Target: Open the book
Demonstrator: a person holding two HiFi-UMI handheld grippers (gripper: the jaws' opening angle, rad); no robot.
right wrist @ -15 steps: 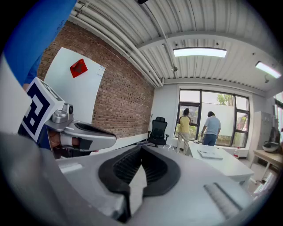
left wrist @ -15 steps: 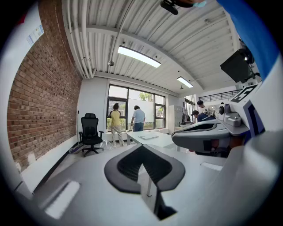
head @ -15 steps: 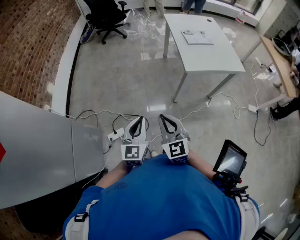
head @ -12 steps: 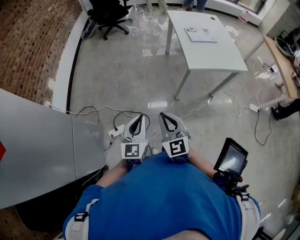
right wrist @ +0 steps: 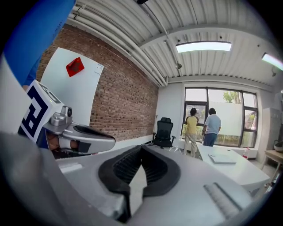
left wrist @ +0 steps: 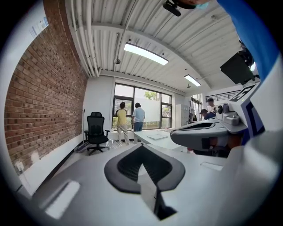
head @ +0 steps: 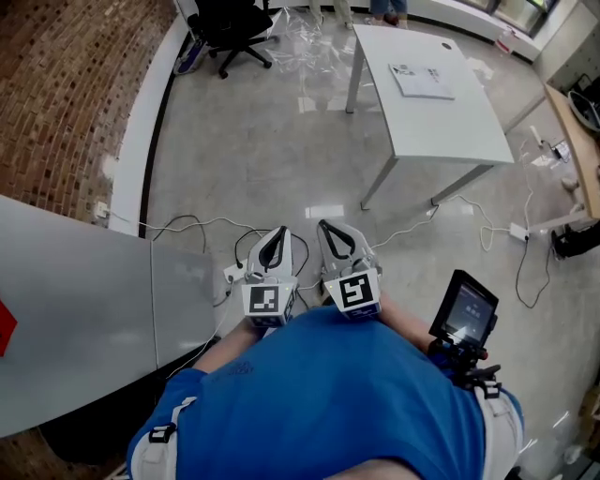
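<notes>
Floor (head: 253, 169): grey and glossy, spread out under and ahead of both grippers
Wall (head: 66, 103): brick, well off to the left of the left gripper
Panel (head: 75, 300): grey board, near the left gripper on its outer side
Table (head: 427, 117): white, far ahead of the grippers and somewhat to the right, well apart from both
Shirt (head: 319, 403): blue, on the person who holds the grippers, just behind the two marker cubes
Chair (head: 234, 23): black office chair, far ahead, left of the table
Left gripper (head: 277, 232): held close to the body and about level, jaws pressed together with nothing between them, tips over bare floor
Right gripper (head: 324, 226): just beside the left one, jaws likewise pressed together and empty, aimed towards the table
Screen (head: 464, 309): small dark monitor, to the right of the right gripper
Book (head: 422, 80): lies flat and closed on the table's far half, far ahead of both grippers, touched by neither
Cables (head: 187, 225): white leads on the floor, below and left of the jaw tips
</notes>
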